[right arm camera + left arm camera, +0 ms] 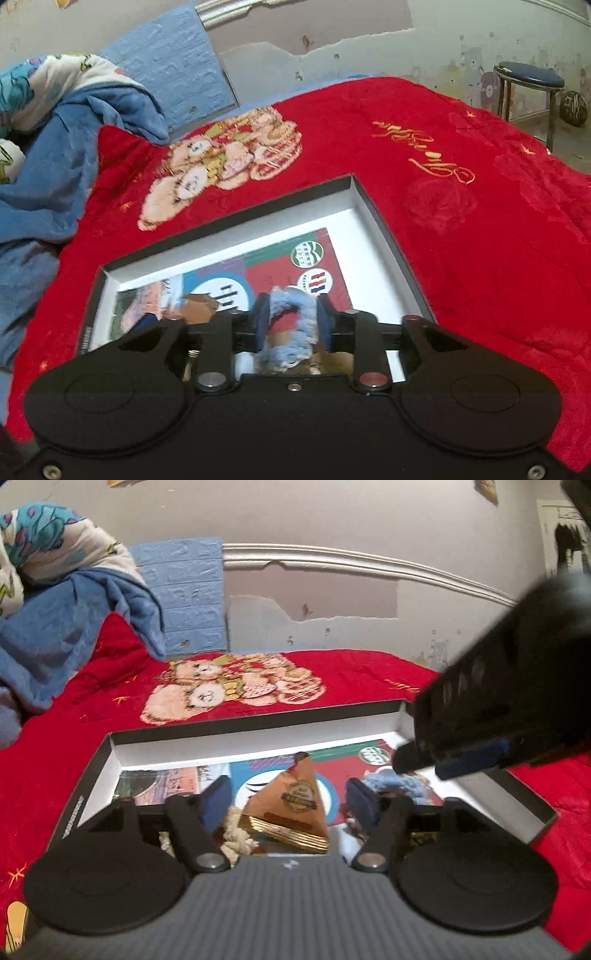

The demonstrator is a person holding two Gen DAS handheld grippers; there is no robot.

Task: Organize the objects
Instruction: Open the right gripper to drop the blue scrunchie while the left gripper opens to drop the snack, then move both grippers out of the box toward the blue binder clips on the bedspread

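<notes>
A shallow black box (258, 722) with white inner walls (373, 214) lies on the red blanket, a colourful printed sheet (314, 254) on its floor. In the box a brown, gold-edged triangular packet (295, 805) stands between the spread fingers of my left gripper (291, 803), clear of both pads. A cream knotted rope piece (236, 836) lies by the packet's left corner. My right gripper (291, 325) is partly open around a light-blue fluffy loop (295, 321) that rests in the box. In the left wrist view the right gripper (436, 764) hovers just above this loop (391, 781).
The red blanket (461, 229) with a teddy-bear print (229, 686) covers the bed. Crumpled blue and patterned bedding (55, 602) is piled at the left. A peeling wall (332, 602) runs behind. A dark round stool (528, 77) stands on the floor at the far right.
</notes>
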